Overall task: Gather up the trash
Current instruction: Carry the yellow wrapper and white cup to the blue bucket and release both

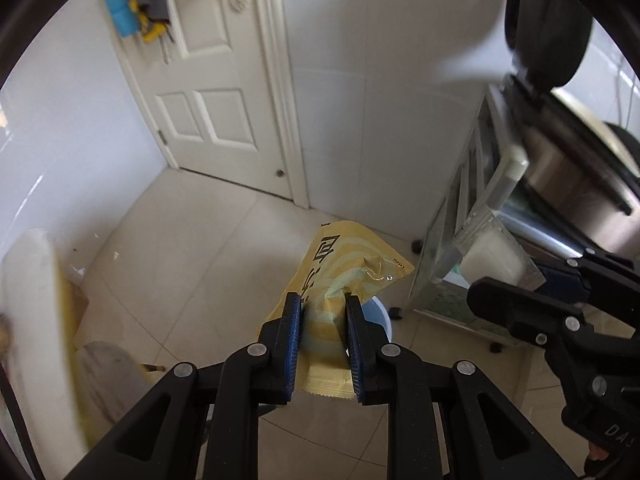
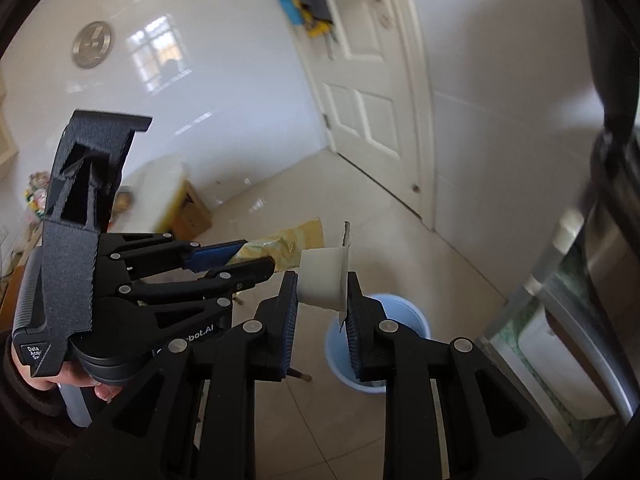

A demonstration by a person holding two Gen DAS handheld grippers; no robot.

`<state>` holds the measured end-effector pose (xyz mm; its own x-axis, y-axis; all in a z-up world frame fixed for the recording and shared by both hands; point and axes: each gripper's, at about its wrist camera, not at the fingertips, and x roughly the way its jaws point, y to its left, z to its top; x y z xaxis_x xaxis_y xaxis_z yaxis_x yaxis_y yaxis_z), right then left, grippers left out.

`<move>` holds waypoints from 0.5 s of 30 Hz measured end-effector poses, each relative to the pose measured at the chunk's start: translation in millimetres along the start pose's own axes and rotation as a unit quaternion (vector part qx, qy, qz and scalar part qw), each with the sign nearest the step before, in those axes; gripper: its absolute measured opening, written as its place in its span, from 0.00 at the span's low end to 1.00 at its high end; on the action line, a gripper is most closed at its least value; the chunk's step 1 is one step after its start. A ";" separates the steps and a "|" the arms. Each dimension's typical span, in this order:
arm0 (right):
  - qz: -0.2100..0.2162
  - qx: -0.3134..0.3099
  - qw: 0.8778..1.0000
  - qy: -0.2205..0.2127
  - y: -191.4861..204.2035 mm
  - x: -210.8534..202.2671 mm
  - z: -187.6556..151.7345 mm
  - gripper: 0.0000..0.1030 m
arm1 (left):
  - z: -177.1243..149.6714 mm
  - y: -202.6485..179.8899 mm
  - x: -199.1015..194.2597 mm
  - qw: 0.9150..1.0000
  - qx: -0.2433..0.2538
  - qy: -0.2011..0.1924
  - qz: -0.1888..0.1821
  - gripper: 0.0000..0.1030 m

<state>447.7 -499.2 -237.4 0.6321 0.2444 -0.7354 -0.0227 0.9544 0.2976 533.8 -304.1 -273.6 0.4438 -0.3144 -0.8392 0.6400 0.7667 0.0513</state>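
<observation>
My left gripper (image 1: 323,300) is shut on a yellow snack wrapper (image 1: 352,260), held in the air over the floor. A light blue bin (image 1: 380,316) peeks out just behind the wrapper. My right gripper (image 2: 322,280) is shut on a small white plastic cup (image 2: 322,276) with a peeled foil lid, held above and just left of the blue bin (image 2: 400,320) on the floor. The left gripper (image 2: 256,258) with its wrapper (image 2: 288,244) shows to the left in the right wrist view. The right gripper (image 1: 504,280) with the cup (image 1: 494,258) shows at the right in the left wrist view.
A white door (image 1: 208,80) stands at the back with clothes hanging on it. A glass-sided cabinet (image 1: 460,240) and a steel appliance (image 1: 580,168) are on the right. A white and yellow box (image 2: 172,196) and a cardboard box (image 2: 196,212) sit by the left wall.
</observation>
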 end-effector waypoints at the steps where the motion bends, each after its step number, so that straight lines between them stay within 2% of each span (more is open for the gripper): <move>1: -0.003 0.006 1.000 0.006 -9.0 7.9 -1.0 0.20 | 5.9 0.3 16.0 1.000 -0.001 0.009 0.000 0.18; 5: -0.010 0.030 0.999 0.029 -38.9 40.4 -5.5 0.20 | 22.0 9.4 60.5 1.000 0.005 0.023 0.005 0.21; 6: -0.010 0.034 0.999 0.033 -43.7 47.2 -6.1 0.20 | 26.3 10.3 67.9 1.000 0.004 0.025 0.008 0.27; 7: -0.010 0.036 0.999 0.037 -47.1 52.8 -6.5 0.20 | 29.3 12.7 74.9 1.000 -0.001 0.026 0.011 0.42; 9: -0.009 0.040 0.998 0.046 -53.3 67.1 -5.6 0.20 | 32.1 16.1 81.2 0.999 -0.012 0.024 0.020 0.59; 12: -0.005 0.043 0.998 0.051 -58.9 82.9 -3.2 0.20 | 32.0 16.4 83.1 0.999 -0.023 0.015 0.037 0.61; 15: -0.006 0.043 0.998 0.047 -56.0 91.1 -0.5 0.26 | 33.3 15.0 83.5 0.998 -0.027 0.008 0.055 0.63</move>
<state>506.2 -530.3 -321.4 0.5566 0.2519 -0.7917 0.0542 0.9399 0.3372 601.3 -337.5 -325.0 0.4995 -0.2183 -0.8384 0.5531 0.8252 0.1147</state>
